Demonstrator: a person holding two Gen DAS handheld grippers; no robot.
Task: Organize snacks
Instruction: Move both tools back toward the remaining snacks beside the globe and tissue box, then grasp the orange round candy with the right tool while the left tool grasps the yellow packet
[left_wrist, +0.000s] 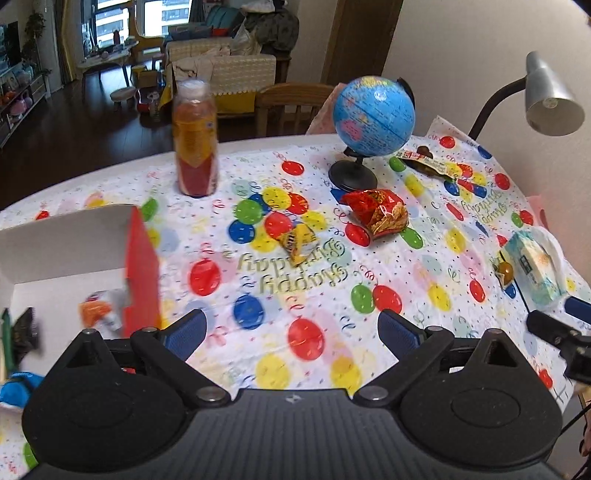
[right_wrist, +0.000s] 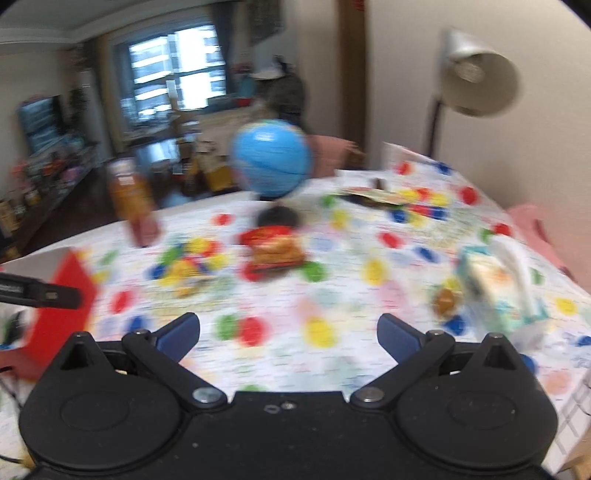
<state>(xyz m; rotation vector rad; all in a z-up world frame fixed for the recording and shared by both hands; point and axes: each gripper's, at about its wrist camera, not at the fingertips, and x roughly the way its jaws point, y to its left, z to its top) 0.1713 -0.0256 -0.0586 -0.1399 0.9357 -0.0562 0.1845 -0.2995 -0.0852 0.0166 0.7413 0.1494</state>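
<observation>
So your table (left_wrist: 110, 162) with the balloon cloth is the big thing here, and the red box (left_wrist: 142, 266) sits at its left edge, white inside, with a few packets already in it (can't make out which, that corner's blurry). The globe (left_wrist: 373, 114) and the juice bottle (left_wrist: 195, 140) stand toward the far edge, so steer round them. The tissue pack (left_wrist: 533, 269) is near the right edge, not a snack, I'd leave it.

What's left loose: the red chip bag (left_wrist: 380, 214) mid-table just in front of the globe's base, the small yellow packet (left_wrist: 297, 242) a bit nearer you, a dark wrapper (left_wrist: 424, 162) behind the globe to the right, and a tiny brown sweet (left_wrist: 504, 271) touching the tissue pack.

Both claws are wide and empty, left claw (left_wrist: 291, 332) and right claw (right_wrist: 288, 332). I'd guess the chip bag's next. Come down over its crumpled middle, pinch the film rather than the chips, and slow your right hand down first, its view is all smear.
</observation>
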